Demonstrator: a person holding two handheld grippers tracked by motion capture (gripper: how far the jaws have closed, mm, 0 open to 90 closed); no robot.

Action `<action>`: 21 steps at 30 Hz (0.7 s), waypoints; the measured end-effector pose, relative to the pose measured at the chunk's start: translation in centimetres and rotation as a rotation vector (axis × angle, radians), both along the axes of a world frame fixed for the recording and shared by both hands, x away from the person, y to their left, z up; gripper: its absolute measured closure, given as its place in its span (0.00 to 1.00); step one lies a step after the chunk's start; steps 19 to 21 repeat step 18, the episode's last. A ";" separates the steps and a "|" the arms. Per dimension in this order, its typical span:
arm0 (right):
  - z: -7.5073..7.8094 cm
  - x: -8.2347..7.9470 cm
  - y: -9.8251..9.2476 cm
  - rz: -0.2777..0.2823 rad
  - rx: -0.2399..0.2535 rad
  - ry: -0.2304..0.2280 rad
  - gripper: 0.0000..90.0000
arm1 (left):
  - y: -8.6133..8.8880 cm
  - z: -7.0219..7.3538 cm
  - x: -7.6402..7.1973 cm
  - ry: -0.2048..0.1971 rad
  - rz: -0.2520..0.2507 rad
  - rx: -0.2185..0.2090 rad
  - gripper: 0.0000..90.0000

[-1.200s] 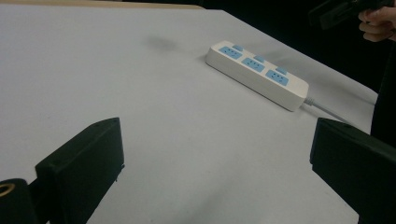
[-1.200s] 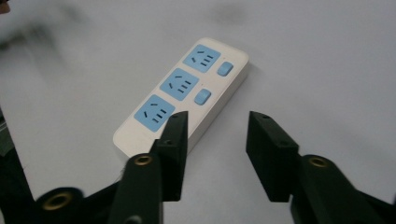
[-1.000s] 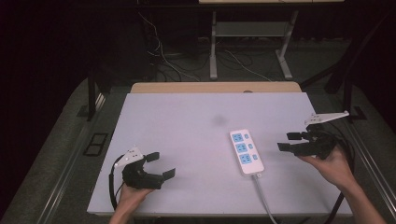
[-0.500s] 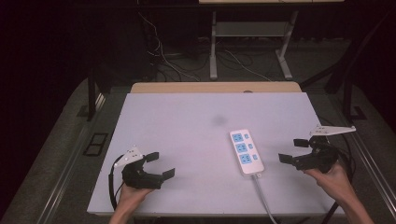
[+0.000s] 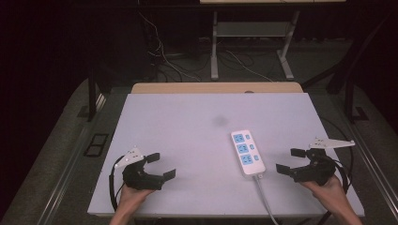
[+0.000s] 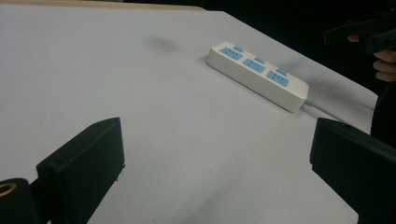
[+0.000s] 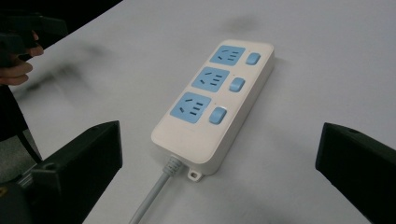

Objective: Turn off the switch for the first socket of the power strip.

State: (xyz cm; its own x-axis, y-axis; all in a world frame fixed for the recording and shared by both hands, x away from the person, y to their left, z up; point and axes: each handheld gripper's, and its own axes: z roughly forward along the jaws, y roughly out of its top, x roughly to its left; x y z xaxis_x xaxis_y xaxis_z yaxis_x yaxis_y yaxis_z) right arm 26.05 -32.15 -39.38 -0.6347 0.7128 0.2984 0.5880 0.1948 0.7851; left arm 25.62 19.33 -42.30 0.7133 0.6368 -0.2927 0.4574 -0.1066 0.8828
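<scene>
A white power strip [image 5: 247, 153] with three blue sockets and blue switches lies flat on the table's right half; its grey cable [image 5: 265, 197] runs off over the near edge. My right gripper [image 5: 290, 160] hovers low just right of the strip, pointing at it. Its jaws have just been opening and now stand wide, with nothing between them. In the right gripper view the strip [image 7: 217, 102] lies just ahead of the jaws. My left gripper [image 5: 162, 165] rests open at the near left, well away from the strip [image 6: 258, 74].
The white table top [image 5: 187, 122] has a faint dark smudge [image 5: 219, 120] near its middle and a wooden strip [image 5: 216, 87] along the far edge. Cables and a metal stand's legs [image 5: 215, 51] lie on the dark floor behind.
The right gripper has sunk toward the table and come back toward the near edge, and its jaws stand wider. The left gripper has stayed put.
</scene>
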 end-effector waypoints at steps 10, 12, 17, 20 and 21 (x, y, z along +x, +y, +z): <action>-1.4 -1.1 0.8 0.022 -0.003 -0.003 0.01 | 0.1 0.0 0.0 -0.001 0.001 0.001 0.02; -1.7 -1.3 0.8 0.026 -0.004 -0.004 0.01 | 0.0 0.0 0.0 -0.001 0.000 0.002 0.02; -2.8 -1.6 0.9 0.032 0.005 0.008 0.01 | 0.1 0.0 0.0 0.000 -0.001 0.004 0.02; -3.0 -1.7 1.0 0.035 0.003 0.012 0.01 | 0.1 0.0 0.0 0.002 0.000 0.005 0.02; -3.0 -1.7 1.0 0.035 0.003 0.012 0.01 | 0.1 0.0 0.0 0.002 0.000 0.005 0.02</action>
